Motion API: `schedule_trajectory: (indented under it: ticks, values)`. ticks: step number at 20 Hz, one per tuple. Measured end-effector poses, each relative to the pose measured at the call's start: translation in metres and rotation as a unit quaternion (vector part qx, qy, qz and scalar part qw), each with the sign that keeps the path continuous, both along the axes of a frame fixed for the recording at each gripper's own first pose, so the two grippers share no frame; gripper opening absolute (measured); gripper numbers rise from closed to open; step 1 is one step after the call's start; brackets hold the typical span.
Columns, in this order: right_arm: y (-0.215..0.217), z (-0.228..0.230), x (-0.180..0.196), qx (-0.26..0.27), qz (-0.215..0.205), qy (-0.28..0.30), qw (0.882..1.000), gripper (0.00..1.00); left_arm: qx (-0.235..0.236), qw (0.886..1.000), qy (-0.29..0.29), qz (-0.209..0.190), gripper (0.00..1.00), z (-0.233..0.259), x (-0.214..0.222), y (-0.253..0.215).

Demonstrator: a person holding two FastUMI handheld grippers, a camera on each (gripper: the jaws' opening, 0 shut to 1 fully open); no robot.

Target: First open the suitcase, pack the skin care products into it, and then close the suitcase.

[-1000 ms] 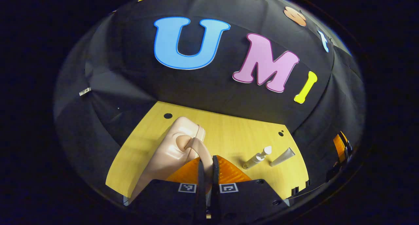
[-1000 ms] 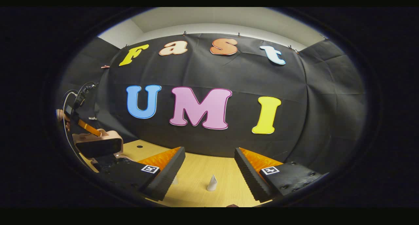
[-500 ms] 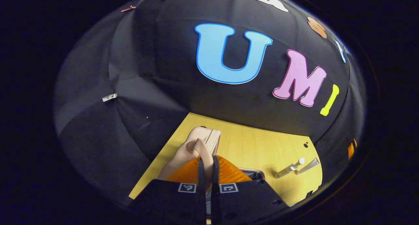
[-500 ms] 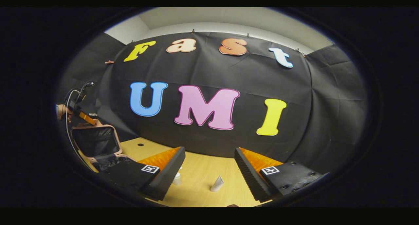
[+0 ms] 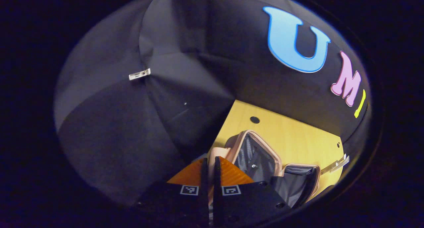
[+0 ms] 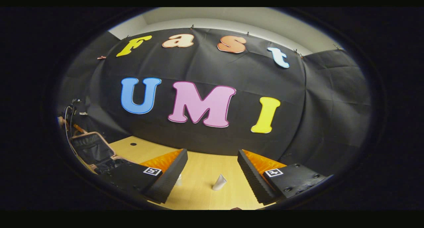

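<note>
**Left gripper view: lid up, bottles next**

Left gripper view: the left gripper [image 5: 209, 175] has its fingers pressed nearly together. They appear to pinch the pink rim or handle of the suitcase lid [image 5: 255, 155], though the contact itself is hidden. The lid stands raised, its dark lining facing right. The lower half of the suitcase [image 5: 294, 185] lies open beside it on the wooden table [image 5: 298, 138]. Two skin care products [image 5: 336, 163] lie far right, near the table's edge.

In the right gripper view, the right gripper [image 6: 212, 175] hangs wide open over the table. A white tube [image 6: 219, 182] stands between its fingers and a small bottle [image 6: 179, 180] sits beside the left one.

The shell looks stiff and light, so its rim is probably the best hold. The tube is likely soft, smooth and easily tipped; I would grasp it across the middle, gently.
</note>
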State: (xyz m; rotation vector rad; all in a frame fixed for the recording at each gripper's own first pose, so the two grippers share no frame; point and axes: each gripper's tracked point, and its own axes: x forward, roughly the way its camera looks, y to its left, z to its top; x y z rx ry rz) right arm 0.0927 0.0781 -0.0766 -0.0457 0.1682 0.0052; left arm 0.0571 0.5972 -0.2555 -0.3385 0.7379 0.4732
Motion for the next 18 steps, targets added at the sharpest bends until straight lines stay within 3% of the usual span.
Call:
schedule_trajectory:
  ticks: [2, 5, 10, 11, 12, 13, 14, 15, 16, 17, 18]
  values:
    - [0.01, 0.007, 0.002, -0.018, -0.005, -0.009, 1.0, 0.97, -0.058, 0.998, 0.002, 0.013, 0.11, -0.041, -0.01, 0.017]
    - [0.027, -0.005, 0.0, -0.029, 0.005, 0.016, 0.999, 0.96, -0.108, 0.993, 0.019, 0.039, 0.11, -0.1, -0.012, 0.03]
    - [0.04, -0.017, -0.002, -0.013, 0.0, 0.042, 0.999, 0.96, -0.069, 0.997, 0.02, 0.006, 0.15, -0.118, -0.01, 0.037]
    - [0.041, -0.018, -0.001, -0.01, -0.002, 0.045, 0.999, 0.96, -0.056, 0.998, 0.026, 0.01, 0.24, -0.115, -0.014, 0.044]
    - [0.041, -0.018, -0.001, -0.005, -0.004, 0.045, 0.999, 0.96, -0.052, 0.998, 0.018, 0.01, 0.27, -0.111, -0.012, 0.042]
    - [0.04, -0.018, 0.001, -0.004, -0.006, 0.044, 0.999, 0.96, -0.044, 0.999, 0.001, 0.014, 0.43, -0.099, -0.01, 0.041]
    - [0.038, -0.018, 0.001, -0.005, -0.009, 0.041, 0.999, 0.96, -0.028, 0.999, -0.019, 0.02, 0.51, -0.085, -0.007, 0.041]
    - [0.035, -0.018, 0.002, -0.005, -0.012, 0.04, 0.999, 0.96, -0.01, 0.999, -0.045, 0.019, 0.67, -0.067, -0.004, 0.039]
    - [0.032, -0.02, 0.002, -0.003, -0.015, 0.039, 0.999, 0.97, 0.008, 0.997, -0.071, 0.01, 0.74, -0.046, -0.005, 0.033]
    - [0.029, -0.021, 0.002, -0.002, -0.017, 0.039, 0.999, 0.96, 0.031, 0.995, -0.094, -0.005, 0.87, -0.022, -0.004, 0.021]
    - [0.025, -0.022, 0.002, -0.002, -0.019, 0.039, 0.999, 0.95, 0.05, 0.992, -0.11, -0.023, 0.9, 0.0, -0.003, 0.006]
